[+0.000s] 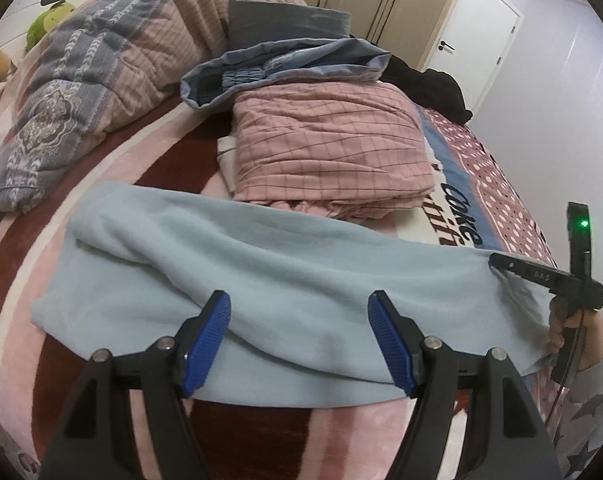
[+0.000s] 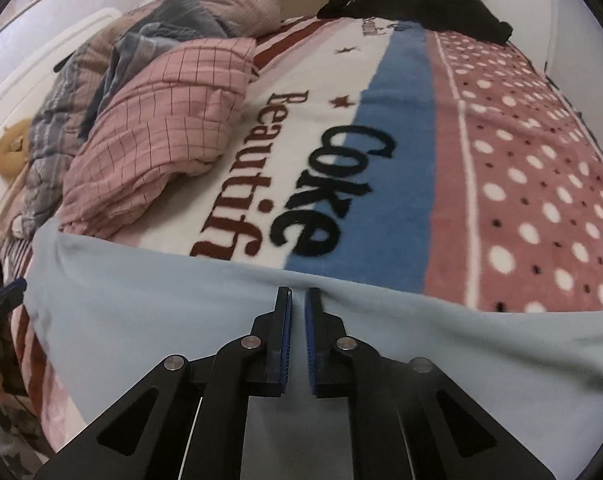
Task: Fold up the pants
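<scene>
Light blue pants [image 1: 237, 264] lie folded across the near part of the bed. My left gripper [image 1: 299, 300] is open just above their near edge, with the blue pads [image 1: 211, 336] wide apart over the cloth. My right gripper [image 2: 299, 294] is shut on the far edge of the pants [image 2: 161, 320], pinching the cloth. The right gripper also shows in the left wrist view [image 1: 497, 260], gripping the right end of the pants.
A folded pink checked quilt [image 1: 325, 144] lies just behind the pants. A patterned duvet [image 1: 81, 80] is heaped at the far left, blue cloth [image 1: 285, 68] on the quilt and black clothes [image 2: 421, 4] at the far edge. The bed blanket [image 2: 381, 160] extends right.
</scene>
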Demonstrator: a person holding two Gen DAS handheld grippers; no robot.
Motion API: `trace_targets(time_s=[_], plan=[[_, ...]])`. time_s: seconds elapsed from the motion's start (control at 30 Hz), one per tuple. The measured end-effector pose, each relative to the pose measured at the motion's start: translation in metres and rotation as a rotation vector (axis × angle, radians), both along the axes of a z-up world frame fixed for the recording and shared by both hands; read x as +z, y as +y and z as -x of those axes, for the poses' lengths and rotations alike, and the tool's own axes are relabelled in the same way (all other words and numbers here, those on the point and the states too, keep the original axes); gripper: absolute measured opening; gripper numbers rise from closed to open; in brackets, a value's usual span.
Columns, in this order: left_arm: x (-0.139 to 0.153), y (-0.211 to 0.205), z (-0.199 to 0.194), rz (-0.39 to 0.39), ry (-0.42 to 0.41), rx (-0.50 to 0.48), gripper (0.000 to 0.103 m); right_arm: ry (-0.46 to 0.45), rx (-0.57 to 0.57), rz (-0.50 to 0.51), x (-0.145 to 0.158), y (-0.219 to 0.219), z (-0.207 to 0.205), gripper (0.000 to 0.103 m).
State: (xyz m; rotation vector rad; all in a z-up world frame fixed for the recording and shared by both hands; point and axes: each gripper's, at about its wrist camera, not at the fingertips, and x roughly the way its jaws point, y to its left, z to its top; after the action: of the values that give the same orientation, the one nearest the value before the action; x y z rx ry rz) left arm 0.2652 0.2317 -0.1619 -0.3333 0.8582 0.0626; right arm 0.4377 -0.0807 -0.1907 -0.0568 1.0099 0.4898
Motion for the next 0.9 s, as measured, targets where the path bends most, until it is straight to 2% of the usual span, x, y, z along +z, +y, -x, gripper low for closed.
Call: trace_targets(time_s=[0.03, 0.1, 0.23, 0.4, 0.5, 0.77, 0.9], plan=[[0.000, -0.002, 0.000, 0.002, 0.000, -0.004, 0.068, -0.013, -0.006, -0.001, 0.006, -0.006, 0.003, 0.016], [0.001, -0.007, -0.002, 0.001, 0.002, -0.014, 0.068, -0.029, -0.016, -0.019, 0.017, -0.025, 0.011, 0.024], [0.004, -0.022, -0.006, -0.004, -0.002, -0.037, 0.068, -0.026, -0.078, -0.007, 0.031, -0.092, 0.033, 0.024], [0.005, -0.038, -0.008, -0.008, -0.003, -0.048, 0.069, 0.021, -0.189, -0.009, 0.022, -0.177, 0.046, 0.026], [0.005, -0.046, -0.009, -0.011, 0.003, -0.039, 0.069, 0.025, -0.270, -0.027, 0.016, -0.218, 0.038, 0.026], [0.002, -0.034, -0.002, -0.009, 0.024, 0.028, 0.069, 0.005, -0.419, -0.074, 0.012, -0.261, -0.014, 0.024], [0.002, -0.002, 0.014, -0.006, 0.022, 0.112, 0.072, -0.014, -0.454, -0.086, 0.019, -0.273, -0.011, 0.025]])
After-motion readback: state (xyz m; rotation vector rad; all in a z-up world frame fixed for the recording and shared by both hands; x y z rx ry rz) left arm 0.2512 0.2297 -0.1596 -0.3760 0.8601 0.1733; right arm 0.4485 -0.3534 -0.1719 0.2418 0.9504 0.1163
